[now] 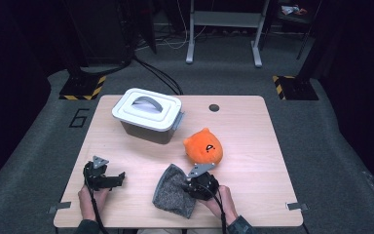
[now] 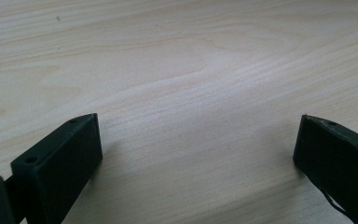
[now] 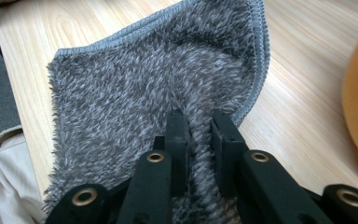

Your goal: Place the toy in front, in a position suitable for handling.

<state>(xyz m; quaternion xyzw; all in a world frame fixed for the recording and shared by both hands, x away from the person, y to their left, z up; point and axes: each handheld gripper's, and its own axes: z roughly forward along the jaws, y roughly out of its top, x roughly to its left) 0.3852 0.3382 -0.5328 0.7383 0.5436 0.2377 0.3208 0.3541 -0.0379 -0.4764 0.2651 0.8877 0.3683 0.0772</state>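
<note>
right claw pinches grey cloth; left claw gapes above table

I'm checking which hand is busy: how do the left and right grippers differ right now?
The left gripper has its jaws spread wide with bare table between them; the right gripper is shut on a fold of the grey fuzzy cloth. The left sits apart from any object; the right is beside the orange plush. Both are black, hand-held.

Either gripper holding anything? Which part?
The right gripper pinches a raised fold of the grey fluffy cloth, near its stitched edge. The left gripper is open over bare table.
</note>
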